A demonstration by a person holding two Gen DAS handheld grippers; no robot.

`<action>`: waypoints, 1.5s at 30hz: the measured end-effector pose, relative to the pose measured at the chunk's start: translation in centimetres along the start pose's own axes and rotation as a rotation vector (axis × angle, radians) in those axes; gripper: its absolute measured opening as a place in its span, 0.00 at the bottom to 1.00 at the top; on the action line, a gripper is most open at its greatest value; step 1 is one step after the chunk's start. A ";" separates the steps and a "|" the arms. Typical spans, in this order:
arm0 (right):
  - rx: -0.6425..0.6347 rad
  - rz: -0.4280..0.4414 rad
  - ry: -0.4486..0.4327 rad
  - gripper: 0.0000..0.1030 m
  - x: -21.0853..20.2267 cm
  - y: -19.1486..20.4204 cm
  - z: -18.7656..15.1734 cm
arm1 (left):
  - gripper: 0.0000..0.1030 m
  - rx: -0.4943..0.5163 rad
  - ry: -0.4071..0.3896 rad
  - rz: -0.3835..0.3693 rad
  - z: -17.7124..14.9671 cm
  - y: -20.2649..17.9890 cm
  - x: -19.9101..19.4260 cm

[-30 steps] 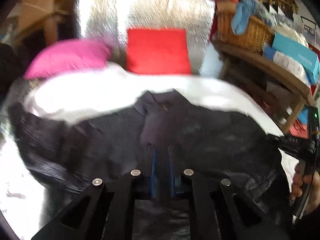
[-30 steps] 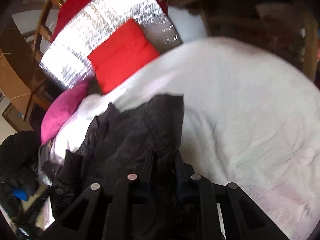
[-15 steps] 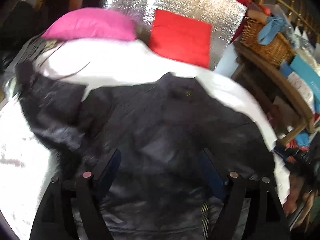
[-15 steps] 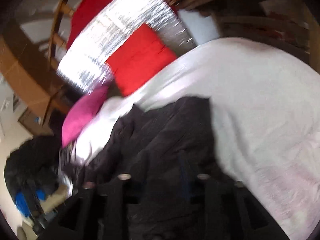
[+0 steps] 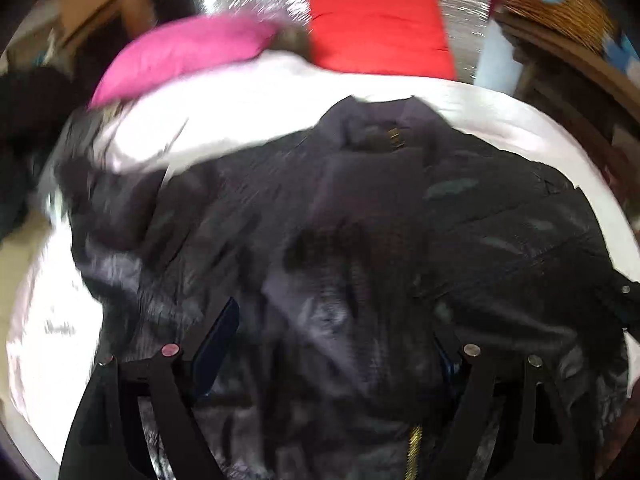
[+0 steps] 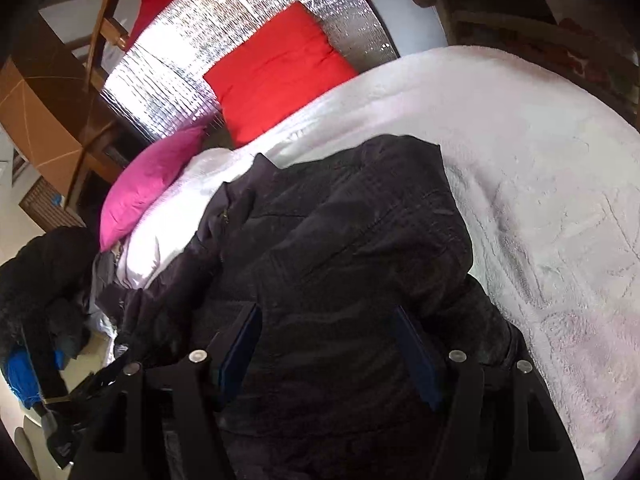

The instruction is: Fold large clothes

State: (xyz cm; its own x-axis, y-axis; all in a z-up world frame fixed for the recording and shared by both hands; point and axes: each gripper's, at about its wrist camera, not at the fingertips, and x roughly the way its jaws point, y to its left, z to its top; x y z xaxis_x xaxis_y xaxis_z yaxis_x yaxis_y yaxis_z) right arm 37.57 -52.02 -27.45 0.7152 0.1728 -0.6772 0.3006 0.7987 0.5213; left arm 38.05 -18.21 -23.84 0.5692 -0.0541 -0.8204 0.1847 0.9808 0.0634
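A large black quilted jacket (image 5: 360, 240) lies spread on a white blanket (image 5: 248, 120), collar toward the pillows, gold zipper down its front. My left gripper (image 5: 332, 344) is open, its blue-padded fingers wide apart just above the jacket's lower middle. In the right wrist view the same jacket (image 6: 340, 248) lies on the white blanket (image 6: 540, 184). My right gripper (image 6: 332, 344) is open over the jacket's right side, holding nothing. A sleeve trails off at the left.
A pink pillow (image 5: 188, 52) and a red cushion (image 5: 380, 28) lean at the head of the bed against a silver foil panel (image 6: 240, 40). A wooden shelf with a wicker basket (image 5: 560, 8) stands at the right. Dark clothes (image 6: 44, 280) pile at the left.
Both grippers were shut on the jacket's hem a second ago and have opened wide, releasing it. The jacket now lies flatter and more spread on the blanket.
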 end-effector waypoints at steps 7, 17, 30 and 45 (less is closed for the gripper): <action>0.022 0.007 0.010 0.68 -0.2 -0.4 -0.1 | 0.82 -0.032 0.110 -0.114 -3.4 5.3 -1.1; 0.029 0.079 -0.149 0.70 -6.0 -1.9 1.6 | 0.82 -0.163 0.110 -0.305 -4.8 13.3 -2.7; 0.213 0.013 0.073 0.67 0.0 -7.8 2.2 | 0.42 -0.234 0.124 -0.355 -5.0 13.4 0.9; 0.002 -0.122 -0.109 0.30 -1.6 -4.1 2.6 | 0.19 -0.045 -0.134 -0.132 -0.9 9.8 0.5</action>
State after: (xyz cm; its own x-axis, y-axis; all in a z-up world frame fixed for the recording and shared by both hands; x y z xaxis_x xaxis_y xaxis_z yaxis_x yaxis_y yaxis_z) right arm 36.88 -57.03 -27.16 0.7378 0.0111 -0.6749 0.3904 0.8087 0.4400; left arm 39.42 -8.47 -24.19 0.6447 -0.2044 -0.7366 0.2307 0.9707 -0.0674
